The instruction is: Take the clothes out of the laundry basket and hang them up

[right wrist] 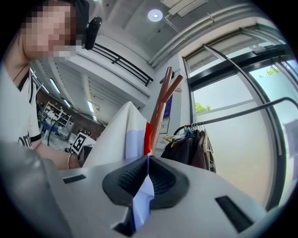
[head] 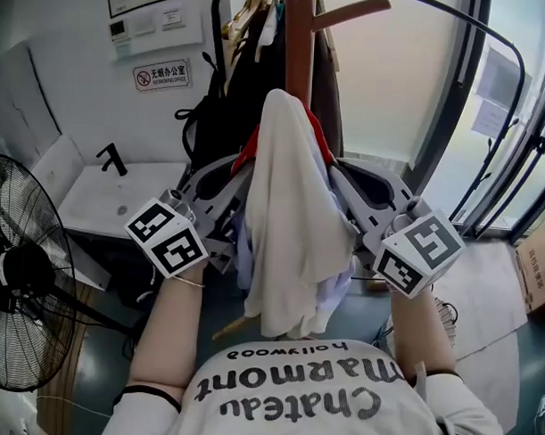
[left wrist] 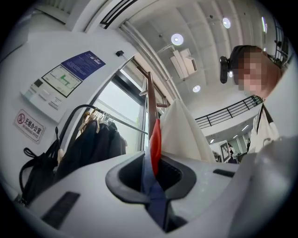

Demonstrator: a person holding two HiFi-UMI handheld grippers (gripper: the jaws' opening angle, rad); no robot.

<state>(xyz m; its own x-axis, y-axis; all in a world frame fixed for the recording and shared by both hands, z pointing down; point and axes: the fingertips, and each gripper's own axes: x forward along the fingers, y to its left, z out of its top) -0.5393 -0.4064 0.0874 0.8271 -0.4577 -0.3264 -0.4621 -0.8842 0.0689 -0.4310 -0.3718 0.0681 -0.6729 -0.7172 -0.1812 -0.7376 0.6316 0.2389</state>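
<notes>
A cream garment (head: pixel 290 231) with red and pale blue cloth bunched under it hangs between my two grippers, raised in front of a wooden coat stand (head: pixel 299 44). My left gripper (head: pixel 227 191) is shut on a fold of blue cloth (left wrist: pixel 156 195), with the red cloth (left wrist: pixel 155 144) just above the jaws. Over on the other side, my right gripper (head: pixel 361 196) is shut on a pale blue-white fold (right wrist: pixel 142 200). The cream cloth (right wrist: pixel 121 135) rises to a peak beside the stand's pole (right wrist: pixel 160 107). The laundry basket is not in view.
A rail of dark clothes on hangers (head: pixel 232 86) stands behind the coat stand. A black fan (head: pixel 21 275) is at the left, with a white counter and black tap (head: pixel 113 193) beyond it. Glass doors and a black rail (head: pixel 490 130) are at the right.
</notes>
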